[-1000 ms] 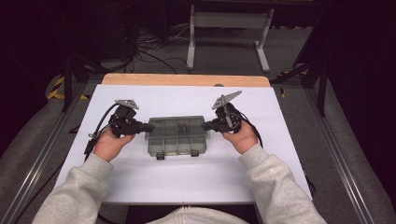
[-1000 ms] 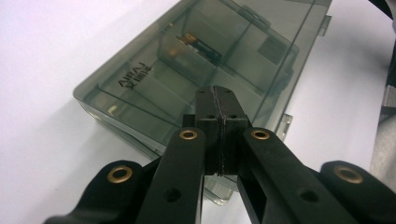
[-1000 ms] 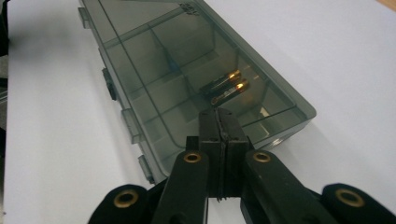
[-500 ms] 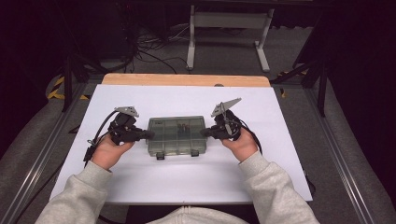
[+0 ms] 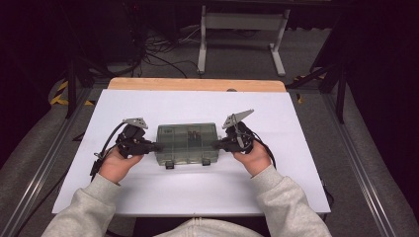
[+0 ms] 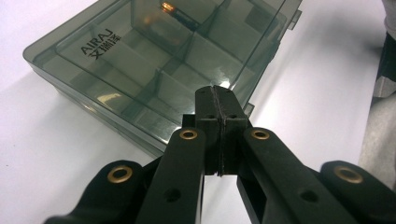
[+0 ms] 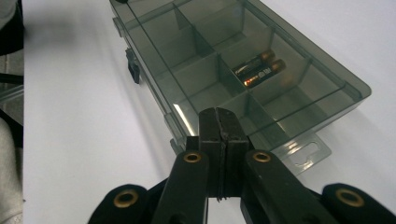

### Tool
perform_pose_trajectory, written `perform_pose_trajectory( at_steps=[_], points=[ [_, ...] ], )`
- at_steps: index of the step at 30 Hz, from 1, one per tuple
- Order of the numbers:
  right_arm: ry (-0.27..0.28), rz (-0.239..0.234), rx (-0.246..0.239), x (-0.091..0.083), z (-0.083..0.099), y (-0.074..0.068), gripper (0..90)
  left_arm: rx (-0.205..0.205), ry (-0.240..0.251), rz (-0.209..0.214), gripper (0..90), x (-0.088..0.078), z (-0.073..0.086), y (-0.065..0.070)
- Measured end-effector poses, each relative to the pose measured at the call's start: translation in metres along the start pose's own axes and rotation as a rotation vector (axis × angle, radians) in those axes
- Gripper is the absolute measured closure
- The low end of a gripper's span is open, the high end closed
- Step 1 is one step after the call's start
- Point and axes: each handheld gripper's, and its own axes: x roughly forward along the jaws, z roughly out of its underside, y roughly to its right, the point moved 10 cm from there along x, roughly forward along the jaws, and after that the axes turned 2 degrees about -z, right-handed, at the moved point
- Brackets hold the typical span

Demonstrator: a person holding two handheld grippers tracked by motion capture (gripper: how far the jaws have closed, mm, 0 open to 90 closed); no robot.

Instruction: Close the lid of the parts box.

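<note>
On the white table (image 5: 296, 187), high view: a smoky, see-through compartment box (image 5: 188, 143) lies with its long axis running left to right, its two latches facing the person. The left gripper (image 5: 154, 146) meets the box's left short end, the right gripper (image 5: 217, 145) its right short end — each hand is as near as the other, the box squarely between them.

Left gripper view: the left gripper (image 6: 220, 100) has its jaws pressed together with nothing between, their tip at or just above the near end of the box (image 6: 154, 60); whether it touches cannot be told. The box stretches away ahead of the jaws, lid down.

Right gripper view: the right gripper (image 7: 218, 122) likewise has its jaws fully closed and empty, the tip at the near short end of the box (image 7: 224, 60), beside its hang tab (image 7: 303, 151). Two batteries (image 7: 259, 68) lie in one compartment — judged, any coming move turns on both tips bearing inward along the box's long axis.
</note>
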Motion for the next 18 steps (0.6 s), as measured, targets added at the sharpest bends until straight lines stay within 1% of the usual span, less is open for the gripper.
perform_pose_trajectory(
  at_steps=[1, 3, 18],
  points=[
    [0.002, -0.004, 0.008, 0.001, 0.001, 0.000, 90.0, 0.001, -0.002, -0.005, 89.0, 0.000, 0.000, 0.000],
    [-0.005, -0.006, 0.007, 0.005, 0.003, 0.000, 90.0, -0.003, -0.007, -0.012, 89.1, 0.003, 0.003, -0.001],
    [-0.031, 0.007, 0.005, 0.011, 0.009, 0.000, 90.0, -0.008, -0.018, -0.014, 89.0, 0.008, 0.008, -0.004]
  ],
)
